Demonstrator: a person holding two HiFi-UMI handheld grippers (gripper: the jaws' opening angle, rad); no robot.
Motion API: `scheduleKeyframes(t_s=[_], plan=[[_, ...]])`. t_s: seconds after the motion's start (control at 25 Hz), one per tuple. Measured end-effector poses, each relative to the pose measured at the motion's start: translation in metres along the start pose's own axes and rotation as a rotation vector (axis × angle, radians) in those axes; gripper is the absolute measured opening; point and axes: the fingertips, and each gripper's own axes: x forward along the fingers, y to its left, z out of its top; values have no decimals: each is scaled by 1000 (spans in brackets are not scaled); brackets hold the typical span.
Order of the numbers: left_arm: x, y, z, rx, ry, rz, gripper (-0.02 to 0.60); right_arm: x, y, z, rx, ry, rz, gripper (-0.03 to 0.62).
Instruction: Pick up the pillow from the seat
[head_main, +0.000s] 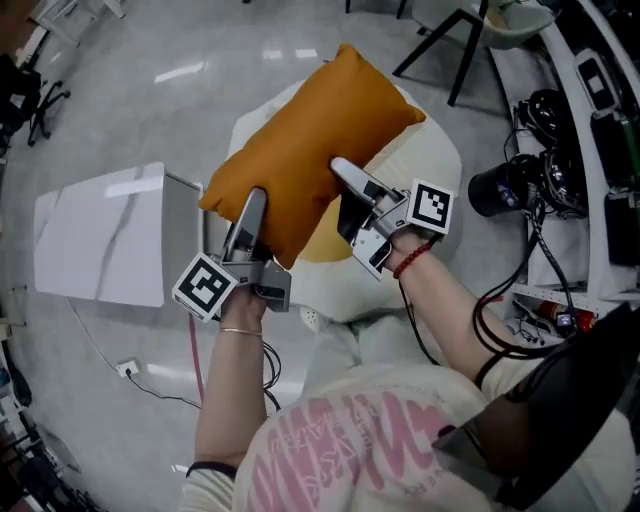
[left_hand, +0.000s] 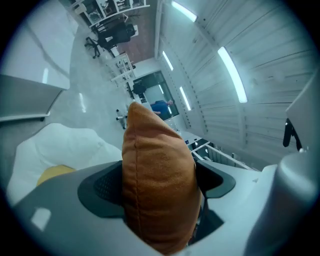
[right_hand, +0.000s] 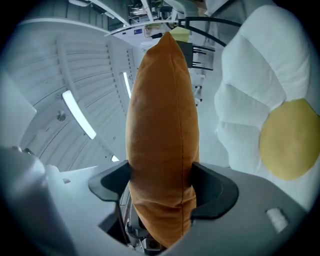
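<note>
Head view, starting at the left: a white box (head_main: 100, 235) stands on the floor close beside the seat. Next along, the left tongs (head_main: 252, 205) have their jaws spread wide but full. The orange pillow (head_main: 300, 140) fills the gap, and the left gripper view shows the dark pads (left_hand: 102, 187) pressing into its sides. The pillow is up in the air, slanting away from the person above the white seat (head_main: 435, 165) with its yellow centre, and it looks clear of it. The right tongs (head_main: 345, 178) grip the same near edge a little further along, jaws just as wide and squeezing the stuffing. Far right is a rack of gear (head_main: 560, 150) hung with black cables.

I'd say the weak point is that both grips sit on one edge only. Most of the pillow hangs out beyond them unsupported. The filling is soft, so it may shift under the pads and let the cloth creep out, more likely on a quick lift or a tilt.

If the two hands drift apart, the seam between them takes the strain. If they drift together, the edge buckles and one grip loosens.

A swing to the left could clip the box, and one to the right could snag the cables.
</note>
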Motion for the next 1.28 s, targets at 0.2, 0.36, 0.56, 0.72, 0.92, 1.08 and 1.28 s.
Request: scheduleKeyframes(t_s=[0.2,0.36,0.56,0.72,0.92,1.08,1.28], plan=[[14,-86,46,110,-36,-127,454,19,97,18,-117,-1,127,391],[9,-144,71,198,-45,-217,454,24,162,18,-198,5,218,391],[-6,-191,86,288,-46,-302,454,20,215,6,-300,49,304,390],[-13,-232,79,329,-51,-369,453,5,258,4,-367,78,368,388],[-30,-267,62,369,-41,-437,453,-22,301,-8,-446,93,424,394],[-51,-295,57,474,-43,-500,453,-41,324,-28,-508,111,451,410],[-73,-300,44,530,38,-518,456,-58,328,-50,-576,161,459,408]])
